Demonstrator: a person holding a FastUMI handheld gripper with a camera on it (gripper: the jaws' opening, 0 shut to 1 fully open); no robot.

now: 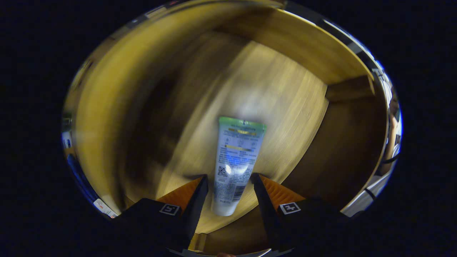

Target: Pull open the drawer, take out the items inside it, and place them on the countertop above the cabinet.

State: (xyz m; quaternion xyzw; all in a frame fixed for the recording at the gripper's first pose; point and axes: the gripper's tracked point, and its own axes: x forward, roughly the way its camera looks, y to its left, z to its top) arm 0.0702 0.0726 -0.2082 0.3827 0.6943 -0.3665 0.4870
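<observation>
The gripper [229,180] fills the bottom of the frame, its two fingers reaching up toward the centre with a moderate gap between them, and the tube [235,166] lies in that gap. The tube is white with a green crimped end pointing away toward the middle of the frame, printed text and a barcode facing the camera, and its rounded cap end sits low, back between the fingers. The left fingertip [203,184] seems a hair off the tube's edge and the right fingertip [257,182] stands a little apart from it, so the jaws look open around the tube and not pressing on it; blur in the picture makes any contact hard to rule out. The tube rests on the pale wood floor of the drawer [285,107], whose darker side walls curve round the left, top and right of the frame, with an inner corner at the upper right. The drawer is plainly already pulled out, so the step in hand is, by my reading, the take-out: the gripper is lined up over the tube for the grasp. The next move calls for closing the fingers squarely on the tube's body, firmly enough that the smooth, soft plastic does not slip, then lifting it clear of the drawer walls toward the countertop above.
</observation>
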